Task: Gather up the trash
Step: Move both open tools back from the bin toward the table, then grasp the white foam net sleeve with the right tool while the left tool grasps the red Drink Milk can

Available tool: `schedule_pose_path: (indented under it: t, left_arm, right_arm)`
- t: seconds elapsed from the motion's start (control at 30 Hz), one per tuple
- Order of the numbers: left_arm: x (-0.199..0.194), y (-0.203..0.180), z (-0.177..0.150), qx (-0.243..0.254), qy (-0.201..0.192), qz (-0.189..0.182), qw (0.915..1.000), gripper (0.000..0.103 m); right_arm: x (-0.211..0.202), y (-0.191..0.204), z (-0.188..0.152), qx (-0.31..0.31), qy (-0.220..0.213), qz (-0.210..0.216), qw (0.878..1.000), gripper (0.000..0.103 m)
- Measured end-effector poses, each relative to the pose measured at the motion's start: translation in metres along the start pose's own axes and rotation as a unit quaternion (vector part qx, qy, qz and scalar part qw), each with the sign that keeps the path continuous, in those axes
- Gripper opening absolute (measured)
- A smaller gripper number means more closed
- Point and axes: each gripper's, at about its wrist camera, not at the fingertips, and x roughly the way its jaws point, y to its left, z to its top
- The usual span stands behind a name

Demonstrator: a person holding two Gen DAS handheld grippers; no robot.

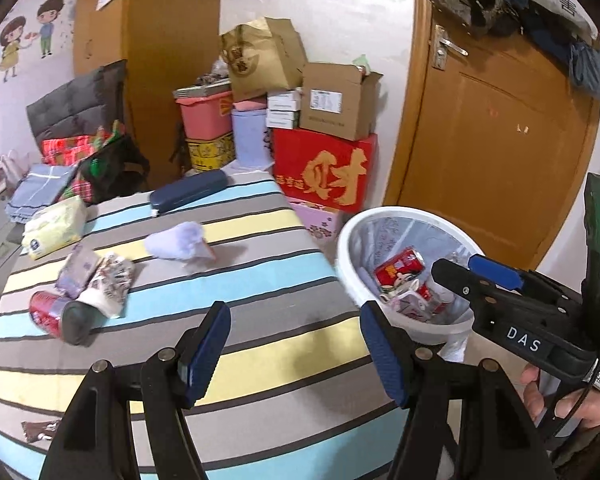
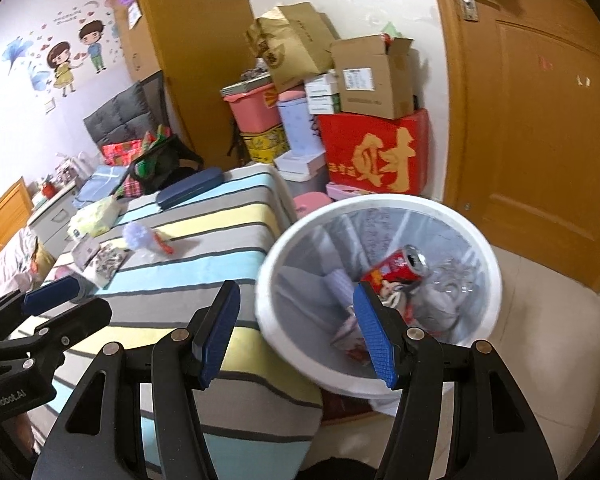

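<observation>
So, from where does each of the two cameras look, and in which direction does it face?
Left wrist: sits on the left tool, faces down over the striped bed with its can; its open fingers show, plus the right tool and a hand.
Right wrist: sits on the right tool, faces the white bin beside the bed; its open fingers show, plus the left tool at left.
Shared: bed, bin, red box, door.
</observation>
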Motion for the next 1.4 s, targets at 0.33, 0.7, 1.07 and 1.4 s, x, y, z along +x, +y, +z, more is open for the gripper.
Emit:
schedule_pose_path:
  t: [0.33, 0.7, 1.07, 1.4]
  left_arm:
    - [-0.022, 0.043, -0.016, -0.031, -0.003, 0.032, 0.9990, 0.067]
    - [-0.038, 0.114, -0.028, -0.091, -0.006, 0.085, 0.9922, 0.067]
    - [-0.036, 0.180, -0.042, -0.144, 0.009, 0.124, 0.9817, 0.067]
    - [-0.019, 0.227, -0.039, -0.177, 0.024, 0.150, 0.9725, 0.072]
  right_arm:
    - [0.004, 0.034, -0.002, -0.026, 0.002, 0.029, 0.999, 0.061]
    - [0.021, 0.077, 0.003, -0.065, 0.012, 0.061, 0.996, 0.061]
    - [0.048, 0.117, 0.010, -0.112, 0.026, 0.088, 0.989, 0.061]
    - [0.080, 0.134, 0.031, -0.132, 0.031, 0.104, 0.985, 0.061]
